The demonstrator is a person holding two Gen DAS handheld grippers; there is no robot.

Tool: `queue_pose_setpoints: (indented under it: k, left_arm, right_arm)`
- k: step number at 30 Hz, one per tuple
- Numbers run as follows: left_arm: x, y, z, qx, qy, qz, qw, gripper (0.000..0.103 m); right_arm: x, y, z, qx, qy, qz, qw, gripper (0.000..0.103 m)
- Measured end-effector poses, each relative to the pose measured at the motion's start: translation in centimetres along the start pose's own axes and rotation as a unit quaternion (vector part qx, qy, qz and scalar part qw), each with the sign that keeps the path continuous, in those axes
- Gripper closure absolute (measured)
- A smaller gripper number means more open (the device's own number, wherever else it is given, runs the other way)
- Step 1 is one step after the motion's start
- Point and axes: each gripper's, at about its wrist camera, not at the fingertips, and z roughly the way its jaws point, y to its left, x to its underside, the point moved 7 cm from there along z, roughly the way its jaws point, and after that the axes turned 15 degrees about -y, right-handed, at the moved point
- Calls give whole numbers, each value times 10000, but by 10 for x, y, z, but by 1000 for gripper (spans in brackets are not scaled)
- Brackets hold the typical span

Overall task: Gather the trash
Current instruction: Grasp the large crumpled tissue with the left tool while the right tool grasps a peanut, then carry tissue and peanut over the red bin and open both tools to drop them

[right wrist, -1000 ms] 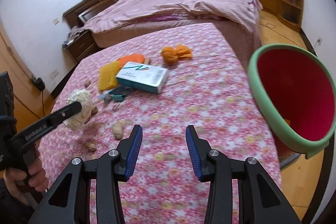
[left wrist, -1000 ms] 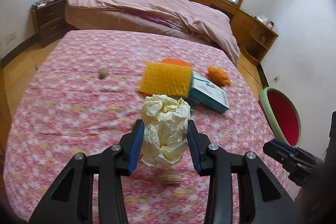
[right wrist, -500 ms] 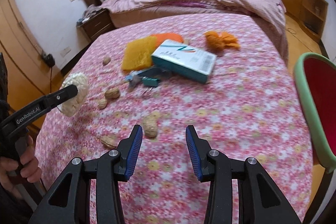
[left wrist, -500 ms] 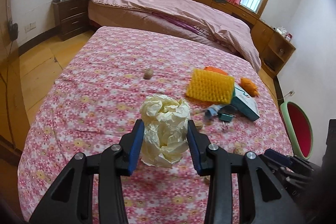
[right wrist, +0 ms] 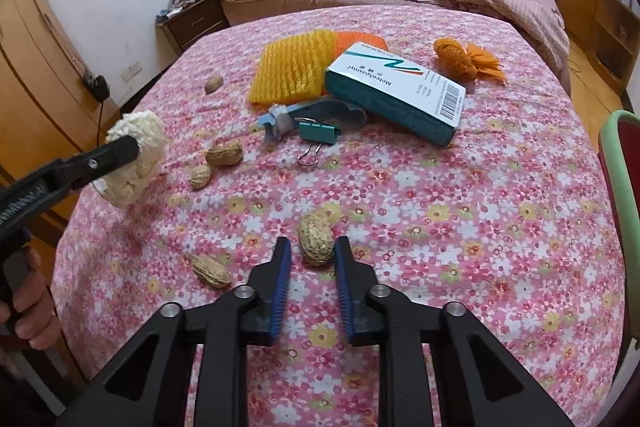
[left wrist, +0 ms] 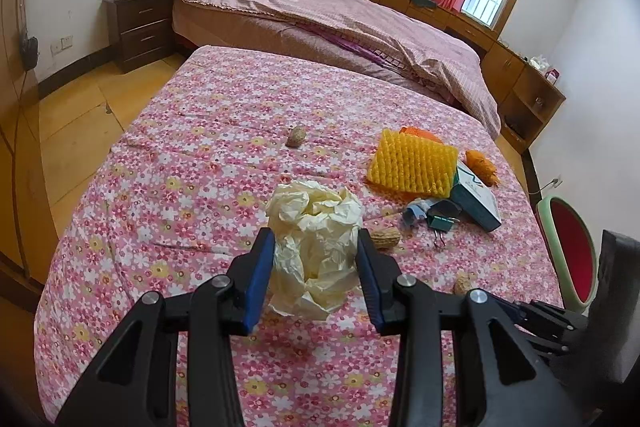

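My left gripper is shut on a crumpled cream paper ball and holds it above the flowered pink bedspread. The right wrist view shows that ball at the left, clamped by the left gripper. My right gripper is low over the bedspread with its jaws closing. A peanut lies between its fingertips, and a small gap still shows at the left pad. Other peanuts lie nearby, one just left of the fingers.
A teal-and-white box, a yellow foam net, an orange net and a green binder clip lie further back. A green-rimmed red bin stands off the bed's right edge. A person's hand grips the left tool.
My right gripper came down and forward to the peanut, and its jaws narrowed around it. The left gripper drifted sideways with the paper ball, then held still.
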Motion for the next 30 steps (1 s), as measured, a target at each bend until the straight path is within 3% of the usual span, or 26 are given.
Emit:
queue_pose_setpoints:
  k: [7,15,30]
  left_arm:
    - [1,-13,-6,81,-32,99,9999,62]
    - [5,-47,-19,345,-57,323,9989,62]
    - [0,-139,-49,1225,-68,902,9883,62]
  right_arm:
    - [2,-4,-16,-88,-186,92,9997,87]
    - [-8,-24,-56,131,-601,306,9976,87]
    - [-28,-86,-153,764,-1556,674,9826,87]
